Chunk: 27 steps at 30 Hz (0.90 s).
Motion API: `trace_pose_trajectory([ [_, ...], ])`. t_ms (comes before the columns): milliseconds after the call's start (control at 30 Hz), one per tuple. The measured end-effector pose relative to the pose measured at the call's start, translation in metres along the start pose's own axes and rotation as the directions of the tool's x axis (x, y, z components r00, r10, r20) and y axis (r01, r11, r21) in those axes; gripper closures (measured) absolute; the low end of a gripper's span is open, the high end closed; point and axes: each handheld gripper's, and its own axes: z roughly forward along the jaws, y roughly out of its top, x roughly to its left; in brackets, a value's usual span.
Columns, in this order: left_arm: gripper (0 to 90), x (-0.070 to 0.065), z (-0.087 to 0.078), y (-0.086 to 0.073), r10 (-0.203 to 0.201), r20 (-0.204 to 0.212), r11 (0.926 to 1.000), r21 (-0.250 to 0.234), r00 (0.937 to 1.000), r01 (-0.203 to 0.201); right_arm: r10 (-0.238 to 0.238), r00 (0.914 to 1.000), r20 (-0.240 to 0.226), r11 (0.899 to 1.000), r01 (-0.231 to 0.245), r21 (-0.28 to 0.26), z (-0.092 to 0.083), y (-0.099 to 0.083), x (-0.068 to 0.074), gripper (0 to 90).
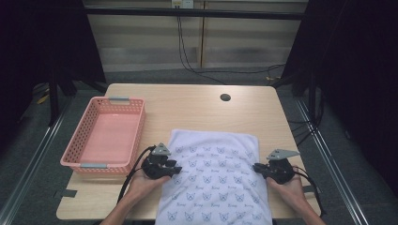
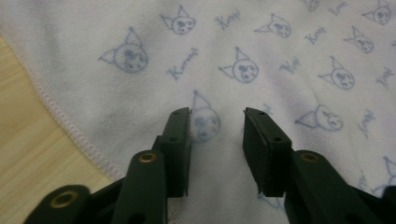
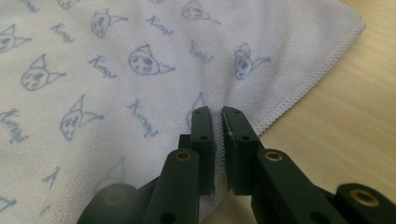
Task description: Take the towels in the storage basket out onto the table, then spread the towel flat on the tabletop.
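Note:
A white towel [image 1: 213,173] printed with blue cat faces lies flat on the wooden table [image 1: 187,105], its near end hanging over the front edge. My left gripper [image 1: 176,168] rests over the towel's left side. In the left gripper view its jaws [image 2: 217,116] stand apart above the towel [image 2: 261,51], with flat cloth under the gap and the hemmed edge at the left. My right gripper [image 1: 257,167] is at the towel's right edge. In the right gripper view it [image 3: 218,114] is shut on a small fold of the towel [image 3: 116,51] just inside the hem.
An empty pink plastic basket [image 1: 77,140] stands on the table's left side, close to my left gripper. A round cable hole [image 1: 225,97] is in the tabletop at the back. Bare wood shows behind and right of the towel.

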Motion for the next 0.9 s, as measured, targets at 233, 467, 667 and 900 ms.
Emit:
trace_pose_trajectory([
  [233,82.6,-0.019,-0.011,-0.012,0.023,0.065,0.9982,0.054,0.9977,-0.026,0.005,0.9996,-0.029,1.000,-0.004,0.022,-0.016,-0.013,0.008,83.9],
  [467,76.7,-0.039,-0.024,-0.026,0.019,0.105,0.9973,0.069,0.9943,-0.026,0.001,0.9987,-0.051,0.998,0.002,0.061,-0.036,-0.029,0.022,83.1],
  [667,65.8,-0.019,-0.029,-0.006,-0.027,0.065,0.9988,-0.039,0.9975,0.030,-0.004,0.9993,-0.037,1.000,0.004,0.012,-0.034,-0.022,0.018,63.3],
  [900,60.2,0.013,-0.007,0.010,-0.080,0.007,0.9952,-0.057,0.9968,0.080,0.038,0.9978,0.055,0.998,-0.035,-0.046,-0.010,0.010,-0.020,56.1],
])
